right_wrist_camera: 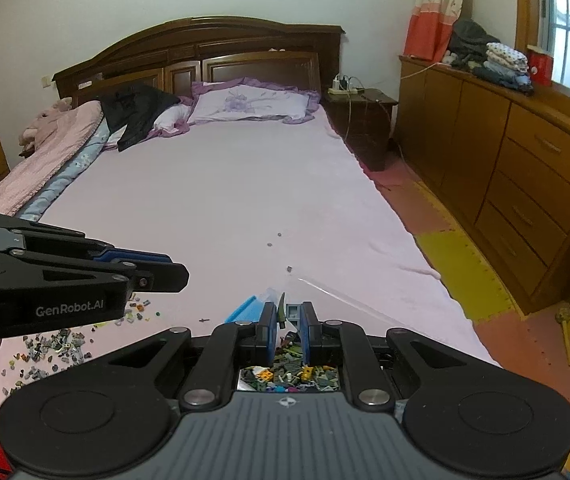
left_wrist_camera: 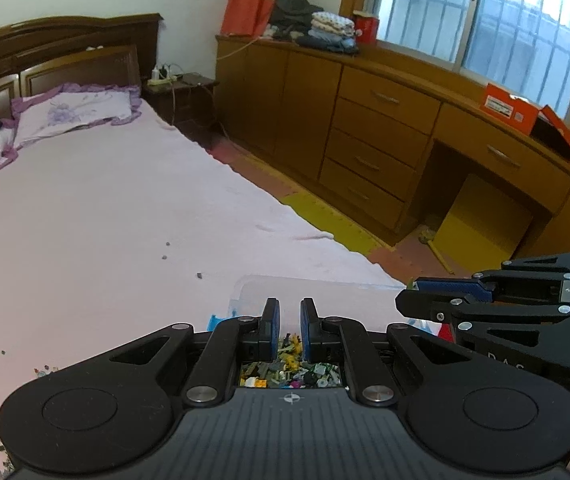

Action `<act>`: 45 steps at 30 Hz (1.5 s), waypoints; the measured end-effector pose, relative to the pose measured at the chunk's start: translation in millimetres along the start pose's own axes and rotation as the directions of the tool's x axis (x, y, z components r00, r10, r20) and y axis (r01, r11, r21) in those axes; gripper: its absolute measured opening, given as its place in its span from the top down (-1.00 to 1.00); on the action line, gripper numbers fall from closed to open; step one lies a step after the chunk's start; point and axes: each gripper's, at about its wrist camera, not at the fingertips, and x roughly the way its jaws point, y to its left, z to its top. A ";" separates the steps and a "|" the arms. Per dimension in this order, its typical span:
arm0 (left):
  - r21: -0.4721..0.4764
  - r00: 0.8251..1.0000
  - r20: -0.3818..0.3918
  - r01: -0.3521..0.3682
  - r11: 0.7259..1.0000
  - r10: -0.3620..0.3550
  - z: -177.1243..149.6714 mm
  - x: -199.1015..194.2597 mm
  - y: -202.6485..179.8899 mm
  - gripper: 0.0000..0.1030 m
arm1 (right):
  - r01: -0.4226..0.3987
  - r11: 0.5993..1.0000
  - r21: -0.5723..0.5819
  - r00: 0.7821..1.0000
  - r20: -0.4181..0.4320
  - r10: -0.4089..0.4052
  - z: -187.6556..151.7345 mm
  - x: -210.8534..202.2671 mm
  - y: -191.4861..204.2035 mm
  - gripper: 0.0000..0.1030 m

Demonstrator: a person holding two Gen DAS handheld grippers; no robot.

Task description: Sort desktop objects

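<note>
In the left wrist view, the left hand-held gripper has a narrow gap and holds nothing. Under it lies a heap of small toy bricks inside a clear box on the bed.

In the right wrist view, the right hand-held gripper pinches a grey brick with a dark green leaf piece. I judge the pinch small; the pieces may slip onto the sheet. More loose bricks lie to its left, and the other gripper is close there and could collide
</note>
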 end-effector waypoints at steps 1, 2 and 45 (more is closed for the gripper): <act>0.000 1.000 -0.003 -0.002 1.000 0.002 2.6 2.5 -3.0 0.75 | -0.004 1.000 0.002 1.000 0.001 0.004 -0.3 0.4 -6.8 0.75; 0.003 1.000 -0.008 -0.007 1.000 0.007 4.1 7.0 -7.6 0.75 | -0.007 1.000 0.005 1.000 0.002 0.007 -0.2 1.5 -13.7 0.75; -0.029 0.963 -0.191 -0.199 0.980 0.190 -6.7 83.7 -49.4 0.48 | -0.127 0.992 0.004 0.981 -0.150 0.127 10.4 80.9 -154.6 0.74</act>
